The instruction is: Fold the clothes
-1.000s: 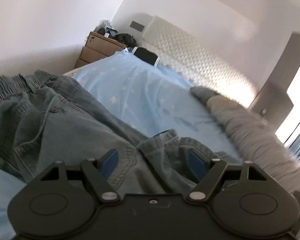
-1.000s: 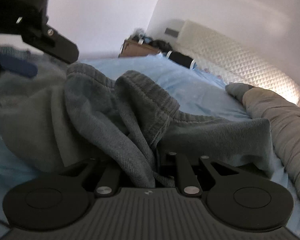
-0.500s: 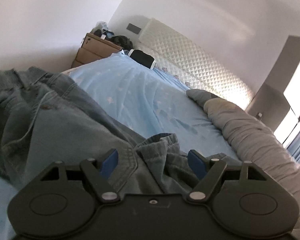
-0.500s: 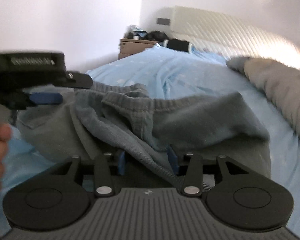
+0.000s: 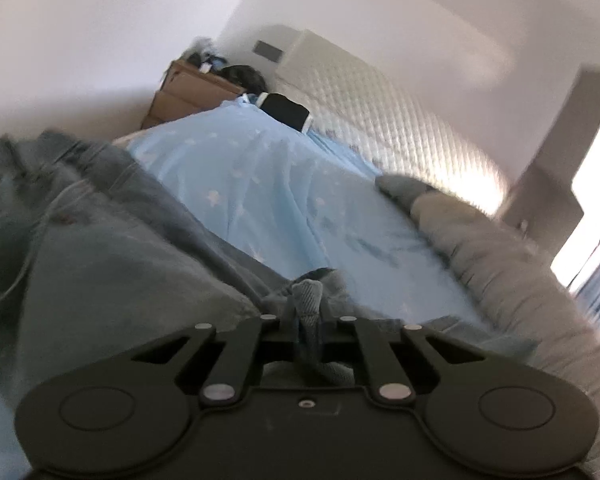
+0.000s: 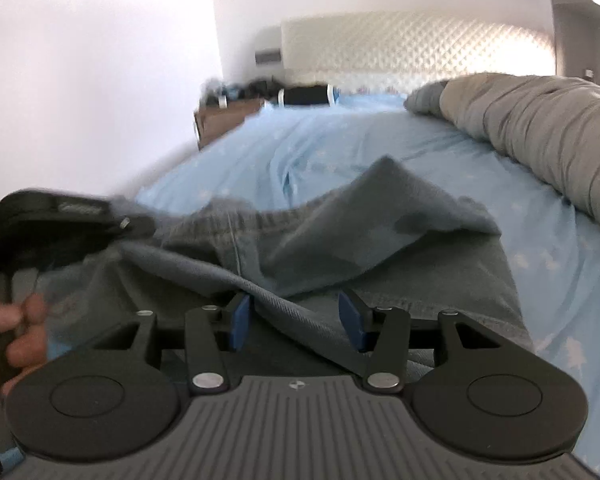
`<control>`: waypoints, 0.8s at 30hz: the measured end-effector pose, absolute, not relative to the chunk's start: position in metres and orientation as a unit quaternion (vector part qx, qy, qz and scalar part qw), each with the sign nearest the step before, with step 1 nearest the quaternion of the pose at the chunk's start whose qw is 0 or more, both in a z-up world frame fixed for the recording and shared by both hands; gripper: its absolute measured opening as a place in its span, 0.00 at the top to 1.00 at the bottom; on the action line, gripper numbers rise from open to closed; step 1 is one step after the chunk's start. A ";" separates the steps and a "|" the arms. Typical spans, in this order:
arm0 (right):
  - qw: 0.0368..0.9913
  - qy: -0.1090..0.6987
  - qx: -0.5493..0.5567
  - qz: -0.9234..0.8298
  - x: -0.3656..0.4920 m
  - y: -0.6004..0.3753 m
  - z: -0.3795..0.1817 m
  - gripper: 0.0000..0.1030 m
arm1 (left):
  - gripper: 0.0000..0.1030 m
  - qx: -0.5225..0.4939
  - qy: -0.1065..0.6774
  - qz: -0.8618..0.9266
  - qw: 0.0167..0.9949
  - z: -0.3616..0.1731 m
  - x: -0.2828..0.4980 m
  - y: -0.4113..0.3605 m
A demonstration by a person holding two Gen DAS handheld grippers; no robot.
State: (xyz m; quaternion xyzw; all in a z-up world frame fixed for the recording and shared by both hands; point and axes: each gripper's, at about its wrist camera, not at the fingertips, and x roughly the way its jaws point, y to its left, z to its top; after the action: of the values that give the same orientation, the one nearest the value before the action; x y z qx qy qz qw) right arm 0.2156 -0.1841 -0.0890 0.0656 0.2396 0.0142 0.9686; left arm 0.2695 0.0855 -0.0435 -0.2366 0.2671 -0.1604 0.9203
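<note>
Grey-blue denim jeans (image 5: 100,248) lie crumpled on the light blue bed sheet (image 5: 280,184). My left gripper (image 5: 308,314) is shut on a narrow fold of the denim (image 5: 308,294) that sticks up between its fingers. In the right wrist view the jeans (image 6: 380,216) spread ahead with one corner flipped up. My right gripper (image 6: 296,320) has its jaws opening; a ridge of denim runs between the blue pads (image 6: 239,320), which stand apart from it. The left gripper (image 6: 72,216) and the hand holding it (image 6: 20,320) show blurred at the left.
A rolled grey duvet (image 6: 540,128) runs along the right side of the bed. A wooden nightstand (image 5: 188,92) with clutter stands at the far left corner, by a quilted headboard (image 5: 380,120). A black bolster (image 5: 284,110) lies at the bed's head.
The left jaws closed from wide apart onto a fold of denim. The right jaws let go of the bunched denim and spread, and that gripper rolled level and shifted sideways.
</note>
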 end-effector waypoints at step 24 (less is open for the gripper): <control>0.925 0.310 0.212 -0.051 0.242 -0.225 -0.119 0.51 | 0.38 -0.138 0.201 -0.201 0.949 -0.004 0.236 0.069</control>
State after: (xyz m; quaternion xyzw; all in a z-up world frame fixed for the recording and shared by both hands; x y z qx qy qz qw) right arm 0.2421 -0.2248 -0.1186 0.2119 0.3103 -0.0506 0.9253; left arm 0.2357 0.0688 -0.0035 -0.1376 0.2007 -0.2015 0.9488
